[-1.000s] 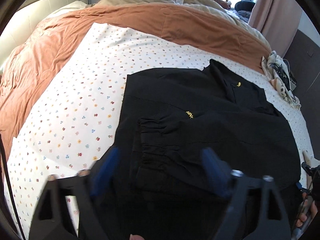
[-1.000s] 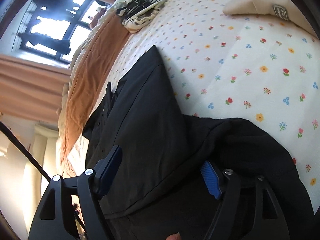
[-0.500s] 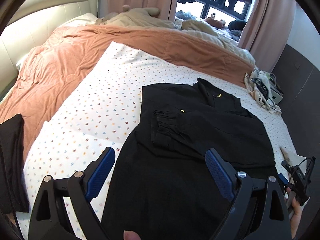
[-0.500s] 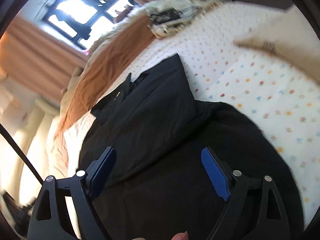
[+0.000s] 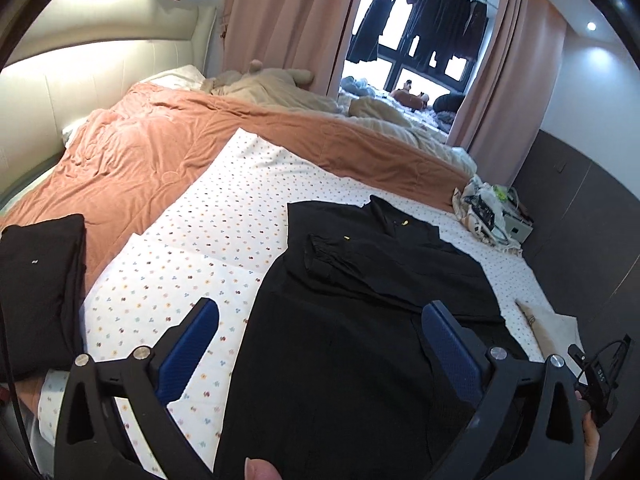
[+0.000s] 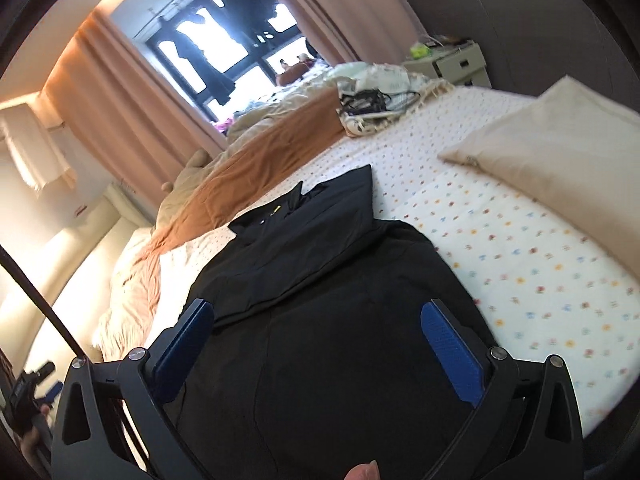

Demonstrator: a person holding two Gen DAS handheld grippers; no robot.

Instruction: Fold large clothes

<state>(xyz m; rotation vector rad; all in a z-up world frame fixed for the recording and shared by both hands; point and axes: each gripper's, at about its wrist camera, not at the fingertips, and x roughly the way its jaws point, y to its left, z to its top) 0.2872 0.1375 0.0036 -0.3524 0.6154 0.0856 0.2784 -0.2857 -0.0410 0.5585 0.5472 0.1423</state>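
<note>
Both grippers have risen and drawn back from the black jacket [image 5: 372,320] since a second ago, so that far more of the bed [image 5: 208,248] now shows. The left gripper [image 5: 320,344] and right gripper [image 6: 316,340] hover above the hem end with jaws spread wide, holding nothing. The jacket lies flat on the floral sheet [image 6: 520,264], one sleeve [image 5: 340,256] already folded across the chest. The step in hand appears to be a pause between folds. The next move likely calls for descending to grip the hem corners and carrying them toward the collar [image 5: 384,216].
</note>
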